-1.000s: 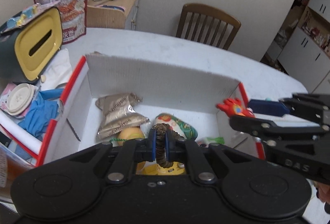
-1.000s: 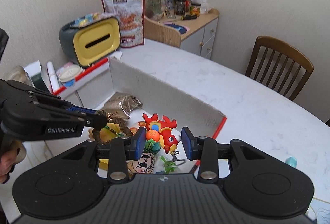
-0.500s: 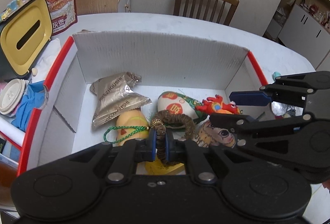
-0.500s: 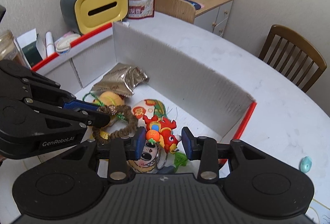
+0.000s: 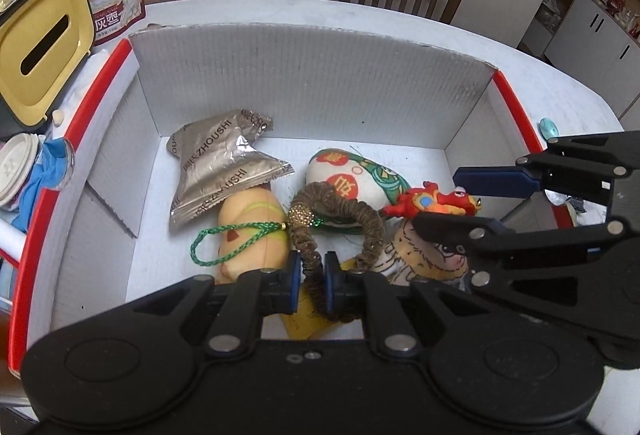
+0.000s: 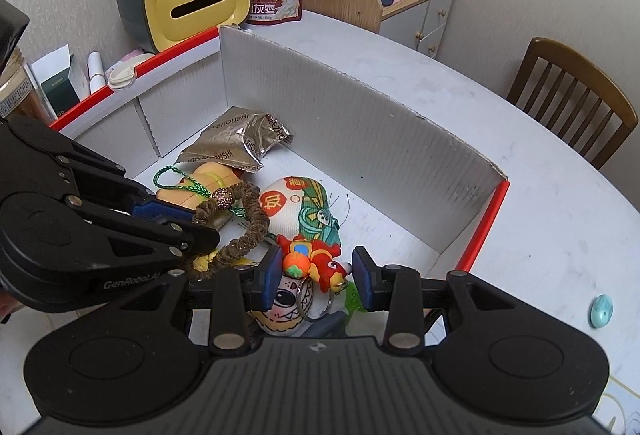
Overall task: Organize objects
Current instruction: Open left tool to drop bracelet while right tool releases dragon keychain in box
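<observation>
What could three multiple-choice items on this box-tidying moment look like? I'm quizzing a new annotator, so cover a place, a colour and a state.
1. Where does the crinkled silver foil snack packet lie?
A. inside the white corrugated box with red edges
B. on the wooden chair
C. on the cabinet

2. What colour is the braided cord loop over the peach plush toy?
A. blue
B. green
C. white

3. How does the left gripper stand?
A. open and empty
B. out of view
C. jaws shut on the brown woven ring

Answers:
1 A, the packet rests on the box floor near the back wall.
2 B, the cord reads green in both views.
3 C, the ring passes between the closed jaws, while the right gripper is open around the red dragon keychain toy.
</observation>
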The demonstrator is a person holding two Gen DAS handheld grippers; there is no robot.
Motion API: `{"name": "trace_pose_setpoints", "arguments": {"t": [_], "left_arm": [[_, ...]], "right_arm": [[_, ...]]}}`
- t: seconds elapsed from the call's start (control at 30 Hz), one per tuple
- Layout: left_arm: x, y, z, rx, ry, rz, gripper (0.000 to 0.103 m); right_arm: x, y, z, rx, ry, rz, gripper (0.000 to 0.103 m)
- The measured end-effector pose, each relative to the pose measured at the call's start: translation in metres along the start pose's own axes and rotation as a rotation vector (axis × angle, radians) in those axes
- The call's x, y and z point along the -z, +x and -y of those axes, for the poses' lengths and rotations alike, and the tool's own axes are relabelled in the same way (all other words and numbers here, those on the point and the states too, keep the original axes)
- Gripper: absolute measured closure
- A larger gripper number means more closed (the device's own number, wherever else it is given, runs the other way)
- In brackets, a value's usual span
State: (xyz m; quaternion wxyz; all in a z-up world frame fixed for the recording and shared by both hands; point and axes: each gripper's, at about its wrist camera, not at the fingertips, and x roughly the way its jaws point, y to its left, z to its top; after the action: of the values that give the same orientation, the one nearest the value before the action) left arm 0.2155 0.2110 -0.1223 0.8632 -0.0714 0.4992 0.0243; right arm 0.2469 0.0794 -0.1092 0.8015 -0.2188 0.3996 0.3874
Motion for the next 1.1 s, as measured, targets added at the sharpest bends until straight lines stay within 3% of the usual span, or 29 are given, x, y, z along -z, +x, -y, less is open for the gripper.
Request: {"name": "trace_pose_setpoints", "arguments": {"t": [0.5,1.1], "left_arm": [[0.003,-0.019,0.007,-0.011,0.005,0.04,0.076],[0.005,-0.072,0.042,-0.019,0.046,0.167,0.063]], "right_arm": [[0.006,-0.042,0.009,-0.015,0.068,0.084,0.05],[0.028,-0.116,0.024,-0.041,0.131,0.21,0.044]]}}
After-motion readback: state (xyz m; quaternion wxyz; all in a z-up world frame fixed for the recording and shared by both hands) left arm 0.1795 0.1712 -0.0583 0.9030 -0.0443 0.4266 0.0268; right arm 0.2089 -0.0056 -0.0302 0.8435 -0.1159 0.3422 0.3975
